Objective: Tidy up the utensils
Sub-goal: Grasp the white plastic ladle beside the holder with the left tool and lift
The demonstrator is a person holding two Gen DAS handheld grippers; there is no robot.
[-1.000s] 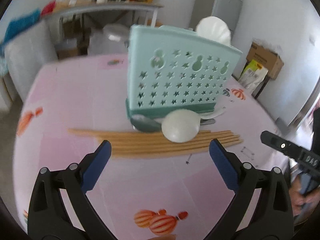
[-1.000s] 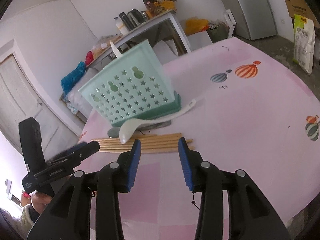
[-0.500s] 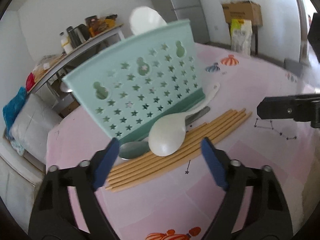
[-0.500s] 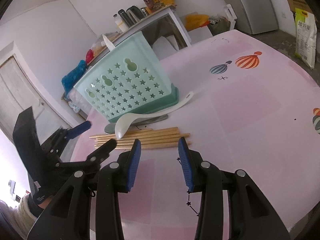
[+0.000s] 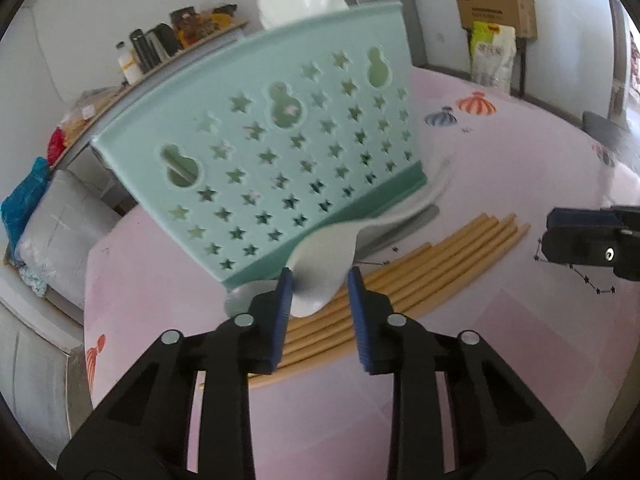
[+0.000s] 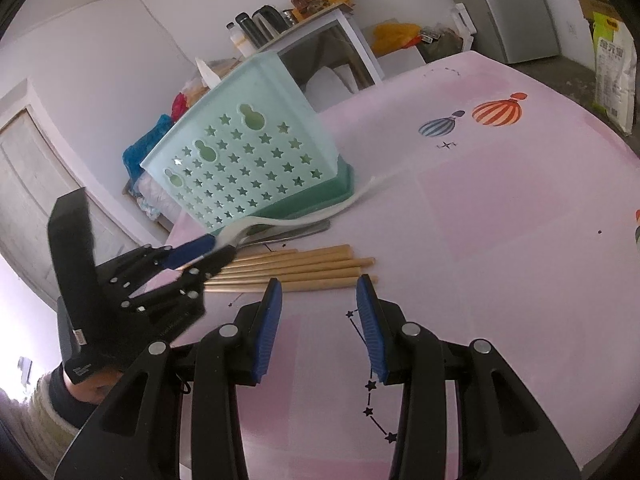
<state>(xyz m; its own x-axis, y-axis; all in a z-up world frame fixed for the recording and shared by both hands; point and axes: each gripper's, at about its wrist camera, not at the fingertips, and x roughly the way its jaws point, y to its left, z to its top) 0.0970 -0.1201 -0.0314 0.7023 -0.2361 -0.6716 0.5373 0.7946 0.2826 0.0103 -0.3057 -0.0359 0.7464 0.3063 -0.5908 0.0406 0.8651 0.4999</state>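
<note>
Closing its jaws on the white spoon's bowl at frame centre, before the mint utensil basket, the left gripper pinches it, while the right gripper hangs half-spread below the chopsticks.

A home, a pink table with balloon pictures, a grey fridge, a shelf with kettles and snacks, a cardboard box

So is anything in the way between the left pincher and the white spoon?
No, nothing visible is. The left gripper has just been closing, and the white spoon bowl already sits between its blue pads. The metal spoon and chopsticks lie under and beside it, not in front. The green basket stands just behind.
</note>
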